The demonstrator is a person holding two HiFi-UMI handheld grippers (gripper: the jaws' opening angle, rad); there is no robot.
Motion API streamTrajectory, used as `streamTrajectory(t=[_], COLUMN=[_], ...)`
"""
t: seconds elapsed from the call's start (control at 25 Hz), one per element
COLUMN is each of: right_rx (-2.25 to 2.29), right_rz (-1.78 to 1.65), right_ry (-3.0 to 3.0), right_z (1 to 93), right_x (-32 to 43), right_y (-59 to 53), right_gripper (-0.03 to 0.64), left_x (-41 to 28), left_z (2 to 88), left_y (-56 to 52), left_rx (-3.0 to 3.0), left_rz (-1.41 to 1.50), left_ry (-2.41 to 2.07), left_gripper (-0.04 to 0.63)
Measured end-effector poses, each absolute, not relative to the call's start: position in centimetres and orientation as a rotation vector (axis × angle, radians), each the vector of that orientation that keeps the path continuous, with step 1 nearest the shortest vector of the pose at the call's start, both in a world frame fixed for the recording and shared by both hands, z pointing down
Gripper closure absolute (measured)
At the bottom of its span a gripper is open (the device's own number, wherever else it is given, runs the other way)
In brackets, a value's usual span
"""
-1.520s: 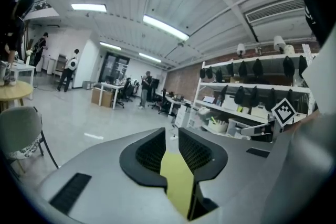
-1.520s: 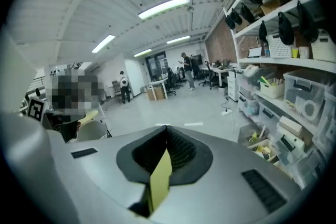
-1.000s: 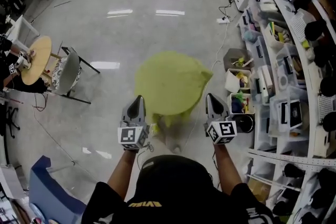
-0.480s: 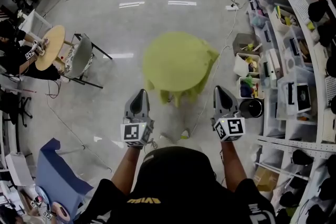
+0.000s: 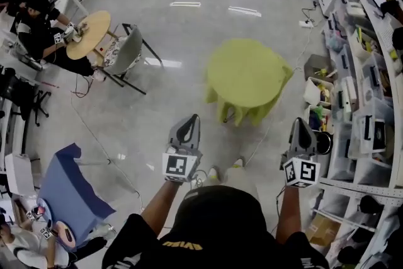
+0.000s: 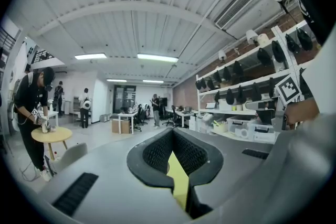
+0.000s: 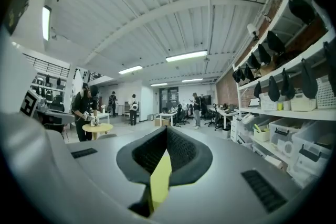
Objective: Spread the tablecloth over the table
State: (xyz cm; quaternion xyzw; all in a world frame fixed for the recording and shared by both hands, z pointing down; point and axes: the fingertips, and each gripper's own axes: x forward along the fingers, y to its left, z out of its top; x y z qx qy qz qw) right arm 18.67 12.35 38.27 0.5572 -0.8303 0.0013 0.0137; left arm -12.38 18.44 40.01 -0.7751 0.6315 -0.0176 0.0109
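The yellow-green tablecloth (image 5: 245, 72) lies draped over a small round table, its edges hanging down all round. Both grippers are held level in front of the person, short of the table and apart from the cloth. My left gripper (image 5: 189, 118) is shut with nothing in it, to the near left of the table. My right gripper (image 5: 301, 121) is shut and empty too, to the table's near right. In the left gripper view the jaws (image 6: 172, 131) meet at the tip, and the tablecloth (image 6: 179, 178) shows as a yellow strip beyond them. The right gripper view shows the same: closed jaws (image 7: 166, 129), the tablecloth (image 7: 159, 178) beyond.
Shelves with bins and boxes (image 5: 362, 129) line the right side, close to the table. A grey chair (image 5: 123, 55) and a round wooden table (image 5: 87, 33) with a person at it stand at the left. A blue covered object (image 5: 66, 189) sits at the lower left. A cable (image 5: 277, 107) runs along the floor.
Both grippers have drawn back from the near edge of the cloth-covered table. The table now sits farther off and more to the right in the head view. The jaws stayed shut.
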Motion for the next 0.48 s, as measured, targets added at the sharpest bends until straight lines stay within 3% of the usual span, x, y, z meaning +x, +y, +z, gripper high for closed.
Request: streamTrajectory(t=[0.28,0.48], right_rx=[1.689,1.71], right_rz=[-0.046,-0.033], right_ry=[-2.64,-2.608], right_z=[37.1,37.9], right_x=[10.5,12.9], right_y=[18.2,20.1], right_gripper=[0.617,0.617], left_x=[-19.6,-17.5], left_z=[39.6,40.4], left_y=[24.3,25.4], left_rx=[-2.425,-2.446], left_rz=[0.024,-0.009], left_ry=[2.015,1.999], left_gripper=[0.578,0.578])
